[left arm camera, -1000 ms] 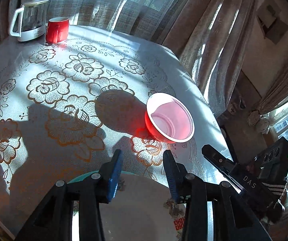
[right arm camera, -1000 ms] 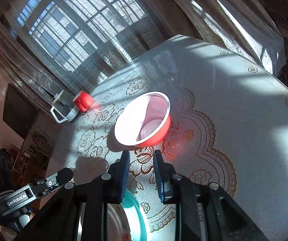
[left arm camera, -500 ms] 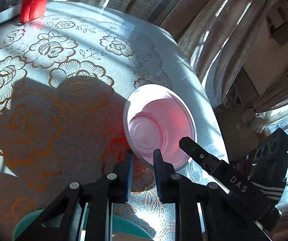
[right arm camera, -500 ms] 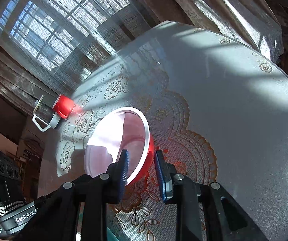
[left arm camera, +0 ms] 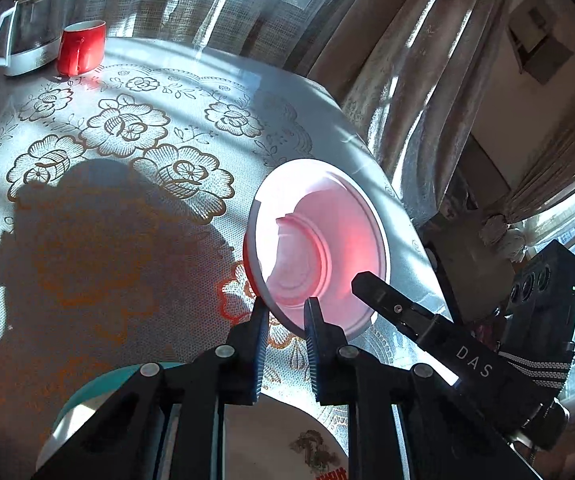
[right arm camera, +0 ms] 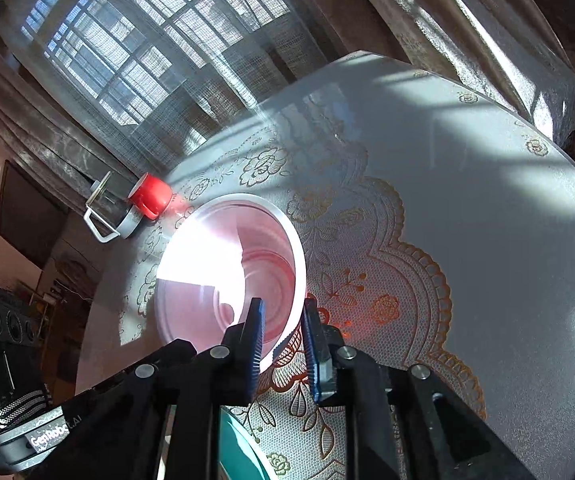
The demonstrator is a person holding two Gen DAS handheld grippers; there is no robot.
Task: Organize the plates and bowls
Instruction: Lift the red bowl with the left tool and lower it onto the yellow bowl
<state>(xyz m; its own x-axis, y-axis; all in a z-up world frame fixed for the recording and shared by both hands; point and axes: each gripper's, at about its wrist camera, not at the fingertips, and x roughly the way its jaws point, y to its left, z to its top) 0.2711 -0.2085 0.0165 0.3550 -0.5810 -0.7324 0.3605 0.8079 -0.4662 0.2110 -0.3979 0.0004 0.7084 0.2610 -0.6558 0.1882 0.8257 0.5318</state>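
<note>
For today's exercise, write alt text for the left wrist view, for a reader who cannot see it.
The left claw pinches the near rim of a red bowl with a white inside, on a floral lace tablecloth. The right claw reaches the same bowl from the right. A teal-rimmed plate lies below; a red mug and glass kettle stand far back.

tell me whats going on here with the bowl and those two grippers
A person is working two handheld grippers on a red plastic bowl with a white inside that sits on the lace-patterned tablecloth. The left gripper and the right gripper have each just closed on the bowl's near rim. A teal-rimmed plate waits closer in.
</note>
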